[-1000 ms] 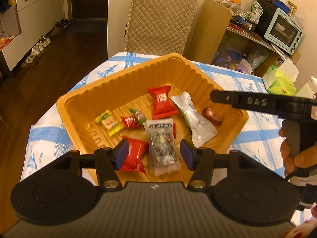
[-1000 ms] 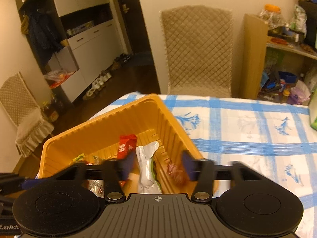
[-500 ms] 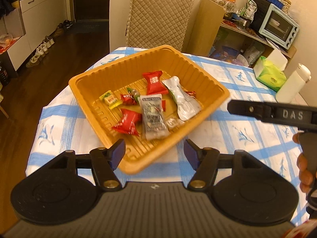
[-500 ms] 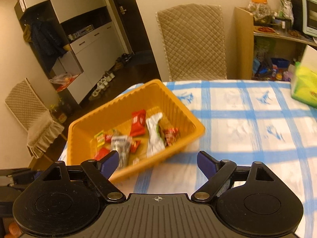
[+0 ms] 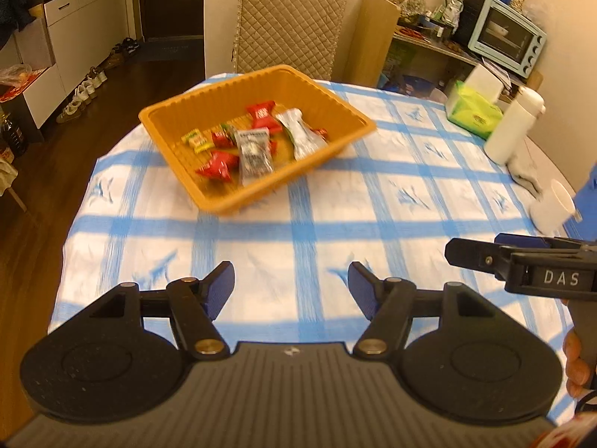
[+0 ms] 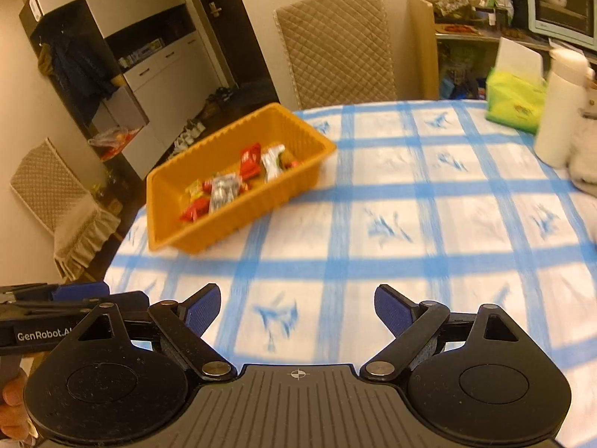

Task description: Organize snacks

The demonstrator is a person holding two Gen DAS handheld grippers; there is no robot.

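Observation:
An orange plastic tray (image 5: 358, 132) (image 6: 298, 183) sits on the far left part of the blue-checked tablecloth. It holds several wrapped snacks: red packets (image 5: 218, 164), a silver packet (image 5: 253, 153), a silver-green packet (image 5: 302, 136) and a yellow candy (image 5: 196, 140). My left gripper (image 5: 291, 289) is open and empty, well back from the tray over the near cloth. My right gripper (image 6: 296, 311) is open and empty, also over the near cloth. The right gripper also shows at the right edge of the left wrist view (image 5: 522, 261).
A green tissue box (image 5: 474, 112), a white bottle (image 5: 513, 127) and a white cup (image 5: 552, 207) stand at the table's right side. A quilted chair (image 5: 291, 18) stands behind the table. A shelf with a toaster oven (image 5: 505, 35) is at the back right.
Both grippers have pulled back and away from the tray, which now looks smaller and farther. The right gripper opened from around the tray's contents. Snacks stay in the tray.

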